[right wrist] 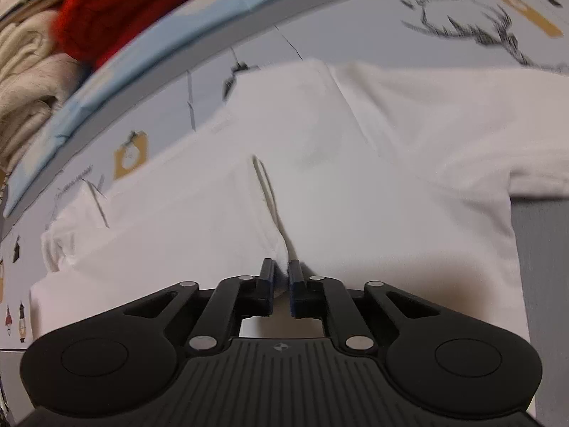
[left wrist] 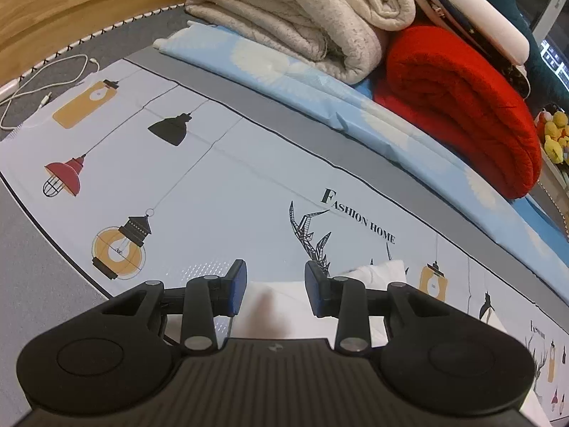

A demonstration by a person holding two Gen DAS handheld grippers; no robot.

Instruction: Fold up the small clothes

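Note:
A small white garment [right wrist: 320, 185] lies spread on a pale printed cloth [right wrist: 355, 25]. My right gripper [right wrist: 281, 277] is shut on a pinched fold of the white garment at its near edge. My left gripper [left wrist: 274, 284] is open, its blue pads apart above a corner of the white garment [left wrist: 274, 313], which shows between and below the fingers [left wrist: 237, 284]. The printed cloth [left wrist: 220, 185] with lamps and "Fashion Home" text stretches ahead of the left gripper.
A folded beige blanket [left wrist: 302, 10], a red blanket [left wrist: 462, 106] and a light blue sheet [left wrist: 284, 71] are stacked at the far side. A white cable [left wrist: 46, 78] lies at the far left. Yellow plush toys [left wrist: 554, 135] sit at the right edge.

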